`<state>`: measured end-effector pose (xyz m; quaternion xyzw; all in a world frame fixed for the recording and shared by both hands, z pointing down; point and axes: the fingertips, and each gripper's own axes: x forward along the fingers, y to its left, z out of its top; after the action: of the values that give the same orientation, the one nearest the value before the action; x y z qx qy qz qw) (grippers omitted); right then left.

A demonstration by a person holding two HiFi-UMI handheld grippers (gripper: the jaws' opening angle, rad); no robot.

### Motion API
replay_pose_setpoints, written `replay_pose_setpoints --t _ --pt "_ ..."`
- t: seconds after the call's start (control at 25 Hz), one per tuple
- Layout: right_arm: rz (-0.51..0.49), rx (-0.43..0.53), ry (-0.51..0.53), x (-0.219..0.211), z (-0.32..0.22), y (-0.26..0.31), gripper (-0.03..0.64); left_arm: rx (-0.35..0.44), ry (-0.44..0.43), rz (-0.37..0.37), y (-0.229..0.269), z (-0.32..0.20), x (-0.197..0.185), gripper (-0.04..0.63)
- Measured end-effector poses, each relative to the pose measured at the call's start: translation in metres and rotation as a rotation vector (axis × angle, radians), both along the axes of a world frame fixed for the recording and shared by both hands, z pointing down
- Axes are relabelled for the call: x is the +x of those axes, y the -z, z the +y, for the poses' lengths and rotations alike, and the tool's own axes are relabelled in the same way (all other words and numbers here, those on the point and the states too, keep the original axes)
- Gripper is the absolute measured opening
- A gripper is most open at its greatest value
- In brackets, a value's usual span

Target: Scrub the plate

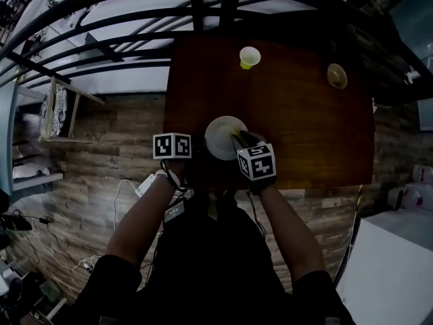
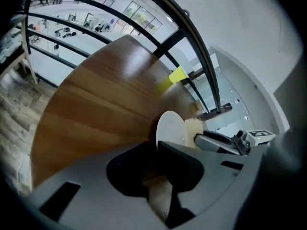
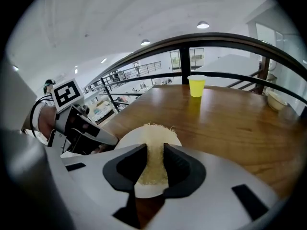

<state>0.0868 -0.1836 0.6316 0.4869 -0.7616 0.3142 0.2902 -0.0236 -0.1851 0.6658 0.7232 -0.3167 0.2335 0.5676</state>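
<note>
A white plate (image 1: 222, 137) stands tilted on its edge near the front edge of the brown table (image 1: 298, 114). My left gripper (image 1: 193, 156) is shut on the plate's rim (image 2: 169, 128), seen edge-on in the left gripper view. My right gripper (image 1: 238, 141) is shut on a pale yellow scrub pad (image 3: 153, 157), which lies flat against the plate's face (image 3: 127, 140). In the left gripper view the pad (image 2: 191, 128) shows behind the plate, beside the right gripper's jaw.
A yellow cup (image 1: 249, 57) stands at the table's far side, also seen as the cup (image 3: 196, 86). A small tan bowl (image 1: 336, 76) sits at the far right. Black railings (image 1: 135, 39) run beyond the table. Wooden floor lies to the left.
</note>
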Motion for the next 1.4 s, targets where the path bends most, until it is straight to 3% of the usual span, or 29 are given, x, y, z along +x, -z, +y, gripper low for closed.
replay_pose_setpoints --t 0.28,0.52,0.88,1.12,1.4 --pt "0.011 0.0 -0.075 0.035 0.016 0.005 0.118 0.009 -0.005 -0.015 0.001 0.002 0.0 0.063" --pt "-0.029 0.005 -0.136 0.04 0.016 0.012 0.118 0.003 -0.001 -0.009 0.001 0.005 0.001 0.063" --pt "-0.221 0.001 -0.106 -0.032 0.006 0.024 0.118 -0.003 0.044 0.057 0.002 0.011 -0.001 0.06" --pt "-0.251 -0.046 -0.022 -0.083 0.006 0.01 0.118 0.003 0.057 0.081 0.001 0.01 -0.006 0.058" --pt "-0.279 -0.08 -0.027 -0.094 0.002 -0.004 0.118 0.001 0.071 0.098 -0.003 0.007 -0.011 0.052"
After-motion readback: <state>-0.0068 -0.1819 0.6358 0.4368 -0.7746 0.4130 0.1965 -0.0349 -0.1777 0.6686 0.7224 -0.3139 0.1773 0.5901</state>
